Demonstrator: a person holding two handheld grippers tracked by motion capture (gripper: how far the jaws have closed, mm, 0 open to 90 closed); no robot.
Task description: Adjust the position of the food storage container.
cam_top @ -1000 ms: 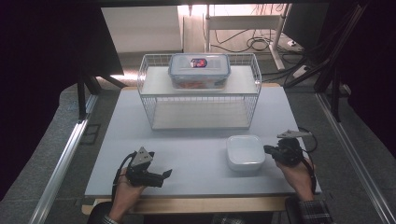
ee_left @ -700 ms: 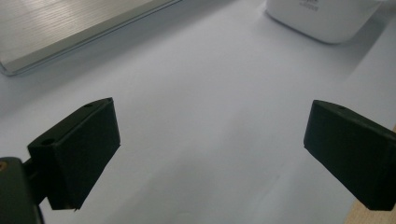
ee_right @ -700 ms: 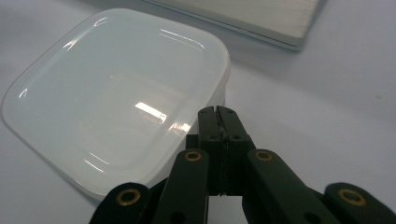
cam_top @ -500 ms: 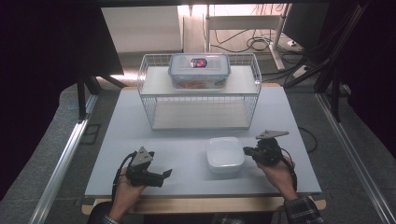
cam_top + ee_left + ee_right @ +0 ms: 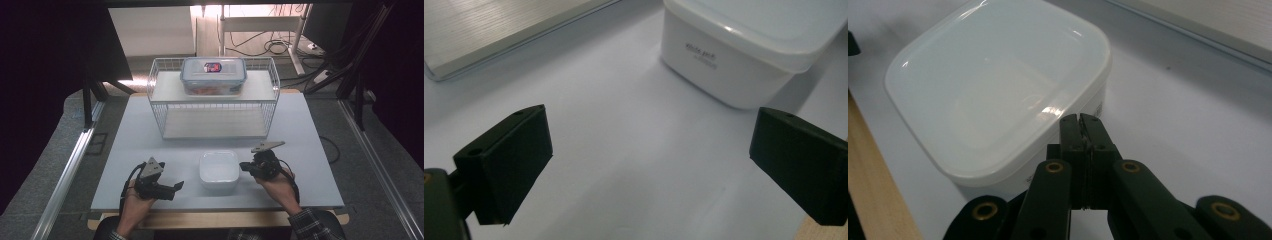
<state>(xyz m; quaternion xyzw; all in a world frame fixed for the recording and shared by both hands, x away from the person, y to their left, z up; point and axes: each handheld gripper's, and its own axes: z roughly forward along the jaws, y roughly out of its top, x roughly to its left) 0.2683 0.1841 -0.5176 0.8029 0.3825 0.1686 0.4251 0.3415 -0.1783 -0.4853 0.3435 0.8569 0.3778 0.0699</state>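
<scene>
Jaws clenched, empty — right gripper [image 5: 1082,120] noses the white container [image 5: 998,95]; left gripper [image 5: 651,150] gapes, idle. Risk (light tub): harder shove skids it off-table.

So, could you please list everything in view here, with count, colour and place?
white lidded tub: one, white, on the table's near middle, between the two grippers.
clear lidded box: one, clear with a blue-grey rim and a red label, on top of the wire rack.
wire rack: one, white, at the back middle of the table.
table: one, pale grey with a wooden front edge.
cables: several, dark, on the floor behind the table.
left gripper: one, black, jaws apart, near left of the table, aimed at the tub.
right gripper: one, black, jaws together, tips at the tub's side.
</scene>
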